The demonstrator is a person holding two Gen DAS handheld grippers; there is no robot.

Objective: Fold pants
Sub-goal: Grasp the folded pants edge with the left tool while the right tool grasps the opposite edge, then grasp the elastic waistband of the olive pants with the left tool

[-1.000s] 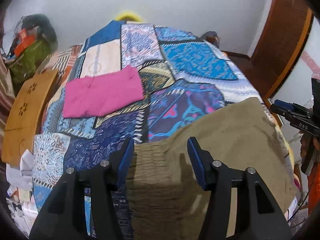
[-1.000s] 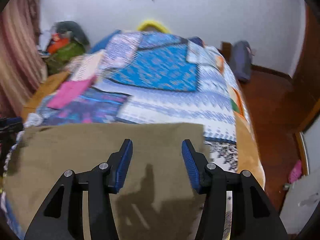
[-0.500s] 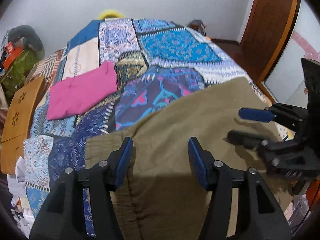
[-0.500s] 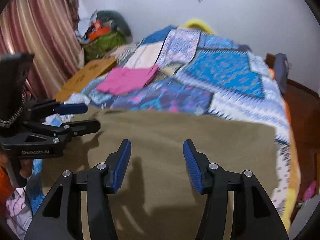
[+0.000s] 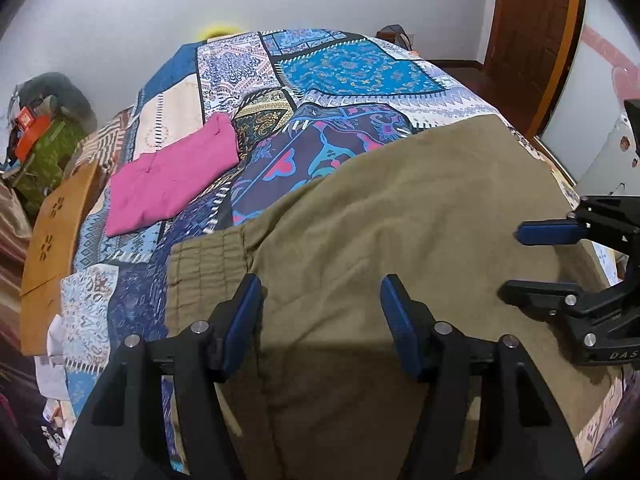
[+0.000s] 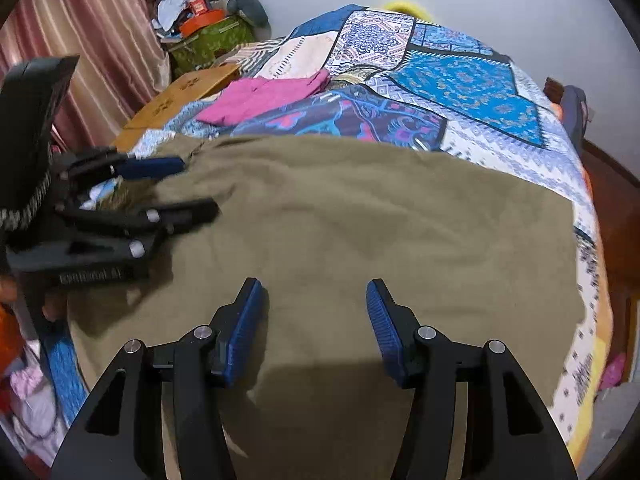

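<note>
Since a second ago both grippers have dropped lower and swung toward each other over the olive pants, and each now shows plainly in the other's view, where before the left view caught only the tip of the right one.

Nearest the left-wrist camera, the left gripper (image 5: 321, 312) points steeply down at the cloth. Its jaws are opening, moderately wide, with nothing pinched: the blue pads (image 5: 244, 322) hang above the fabric with their shadow just below them. The right gripper (image 6: 315, 314) has the same downward tilt, its jaws set at a middling gap and likewise empty, poised over the middle of the garment. From the left view the right gripper (image 5: 532, 260) comes in from the right edge, lying sideways close over the fabric; whether it touches cannot be told.

The pants (image 5: 400, 220) lie spread flat across the near end of the bed (image 5: 352, 68), the gathered waistband (image 5: 206, 264) toward the left side, a few soft wrinkles across the cloth.

Farther up the patchwork bedcover, well apart from the pants, rests a folded pink garment (image 5: 172, 184). Beside the bed stands a wooden board (image 5: 52, 240), and beyond, against the white wall, a pile of bags (image 6: 216, 32).
</note>
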